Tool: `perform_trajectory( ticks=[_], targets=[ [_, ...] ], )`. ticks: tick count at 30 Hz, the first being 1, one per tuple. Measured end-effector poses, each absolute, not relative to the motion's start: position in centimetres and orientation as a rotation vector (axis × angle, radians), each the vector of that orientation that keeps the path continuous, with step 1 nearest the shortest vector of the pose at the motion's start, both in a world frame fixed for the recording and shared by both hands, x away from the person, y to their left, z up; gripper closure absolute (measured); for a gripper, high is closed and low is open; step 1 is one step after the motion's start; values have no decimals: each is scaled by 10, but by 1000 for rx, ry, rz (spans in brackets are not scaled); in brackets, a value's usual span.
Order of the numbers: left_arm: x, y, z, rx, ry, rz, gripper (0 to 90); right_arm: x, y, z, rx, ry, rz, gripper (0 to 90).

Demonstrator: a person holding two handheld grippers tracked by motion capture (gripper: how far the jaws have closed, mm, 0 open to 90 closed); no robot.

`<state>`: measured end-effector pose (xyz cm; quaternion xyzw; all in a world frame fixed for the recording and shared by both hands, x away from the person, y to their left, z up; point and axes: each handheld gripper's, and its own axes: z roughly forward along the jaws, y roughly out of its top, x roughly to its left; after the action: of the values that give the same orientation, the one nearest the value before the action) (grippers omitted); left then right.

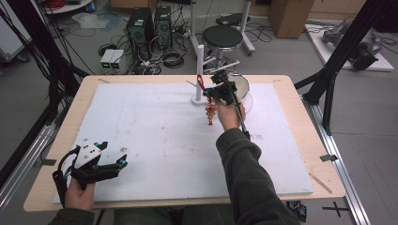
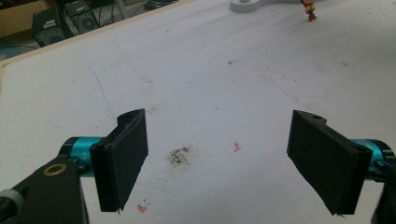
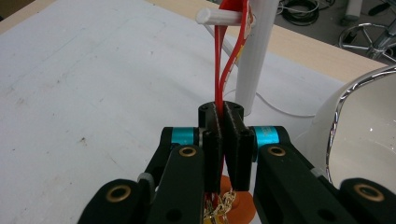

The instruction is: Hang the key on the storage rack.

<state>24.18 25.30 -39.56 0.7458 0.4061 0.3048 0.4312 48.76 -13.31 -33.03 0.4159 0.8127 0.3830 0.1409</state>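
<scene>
A lab floor strewn with cables, computer towers and a stool surrounds the white-covered tabletop (image 1: 155, 140). At its far side stands a white peg stand (image 1: 199, 75) just beside a white bowl (image 1: 244, 86). The red strap (image 3: 223, 70) of an ornament is looped over the stand's peg, so the hanging looks nearly done; letting go seems to be what remains. The right hand-held gripper (image 3: 223, 140) is clenched on that strap, arm stretched forward, with the ornament's gold chain and orange body (image 1: 210, 114) dangling below. The left hand-held gripper (image 2: 217, 158) rests released at the near left corner, jaws wide apart over bare surface.
</scene>
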Motion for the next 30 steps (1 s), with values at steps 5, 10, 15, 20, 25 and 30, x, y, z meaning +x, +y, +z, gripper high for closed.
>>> perform_trajectory(
  ticks=[5,10,15,20,25,30],
  targets=[
    [242,253,-396,1860,1012,760,208,489,-134,-332,1210,2344,1111,863],
    [241,253,-396,1858,1013,762,208,491,-133,-334,1221,2343,1103,862],
    [241,254,-396,1858,1013,761,208,492,-131,-337,1231,2355,1094,860],
    [240,255,-395,1855,1016,768,208,494,-130,-339,1230,2356,1087,859],
    [240,255,-396,1857,1013,762,208,495,-131,-341,1244,2362,1097,837],
    [240,255,-396,1855,1015,765,208,495,-134,-340,1249,2362,1132,796]
  ],
)
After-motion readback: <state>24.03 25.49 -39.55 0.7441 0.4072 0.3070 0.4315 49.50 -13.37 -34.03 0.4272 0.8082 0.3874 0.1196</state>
